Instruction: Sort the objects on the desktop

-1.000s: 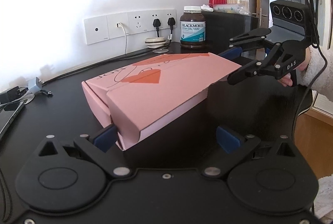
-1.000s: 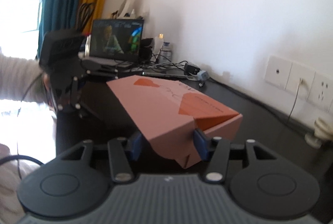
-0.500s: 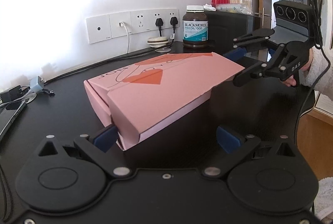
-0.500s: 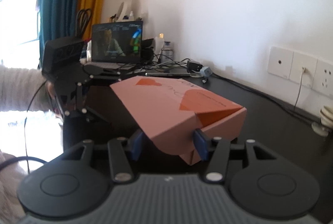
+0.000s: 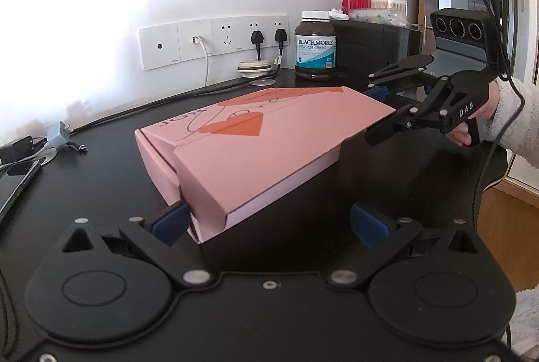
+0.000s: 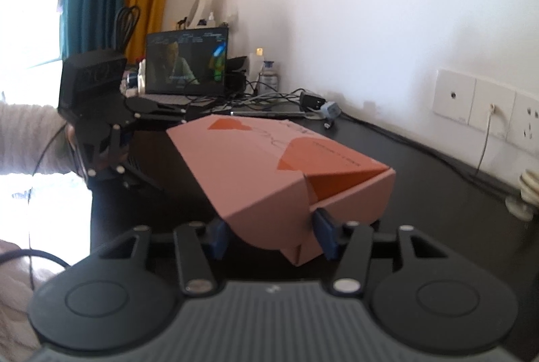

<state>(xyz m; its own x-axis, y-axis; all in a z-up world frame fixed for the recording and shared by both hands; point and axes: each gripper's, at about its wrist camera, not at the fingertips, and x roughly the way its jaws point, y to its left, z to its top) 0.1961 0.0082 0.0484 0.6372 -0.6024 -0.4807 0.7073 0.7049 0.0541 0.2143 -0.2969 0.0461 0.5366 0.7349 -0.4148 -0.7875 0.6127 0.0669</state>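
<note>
At lower centre of the left wrist view, the left gripper (image 5: 269, 220) stands spread wide, one pad touching the pink box (image 5: 262, 153) on the black desk (image 5: 101, 180). Farther right, the right gripper (image 6: 271, 235) clamps the box's other end.

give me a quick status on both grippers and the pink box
Right gripper shut on pink box corner. Left gripper open, one pad at the box's near corner. Box tilted on the black desk. Nothing blocking.
</note>
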